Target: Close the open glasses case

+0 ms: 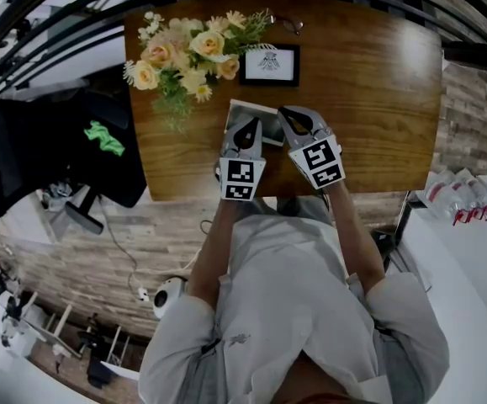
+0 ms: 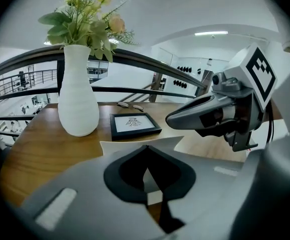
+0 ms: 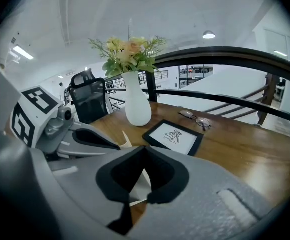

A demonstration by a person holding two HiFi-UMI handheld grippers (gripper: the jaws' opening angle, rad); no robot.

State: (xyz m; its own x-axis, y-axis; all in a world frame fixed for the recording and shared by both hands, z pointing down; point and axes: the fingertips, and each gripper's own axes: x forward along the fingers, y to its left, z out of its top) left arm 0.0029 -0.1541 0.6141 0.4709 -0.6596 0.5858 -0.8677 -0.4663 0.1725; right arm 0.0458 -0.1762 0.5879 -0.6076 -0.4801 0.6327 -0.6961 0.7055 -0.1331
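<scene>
Our left gripper [image 1: 249, 126] and right gripper [image 1: 288, 114], both clenched tip to tip, overlap the pale glasses case [image 1: 245, 108], hiding its long axis.

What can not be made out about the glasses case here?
Glasses case: head view, the left hand-held gripper and right hand-held gripper cover most of it; lid angle unclear.
Case inside: both gripper views, hidden behind the jaws.
Drawing in the frame: too small.

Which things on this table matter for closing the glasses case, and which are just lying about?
For the job: glasses case; left gripper and right gripper, both over it.
Lying about: vase of flowers; framed picture; spectacles beyond the picture.
</scene>
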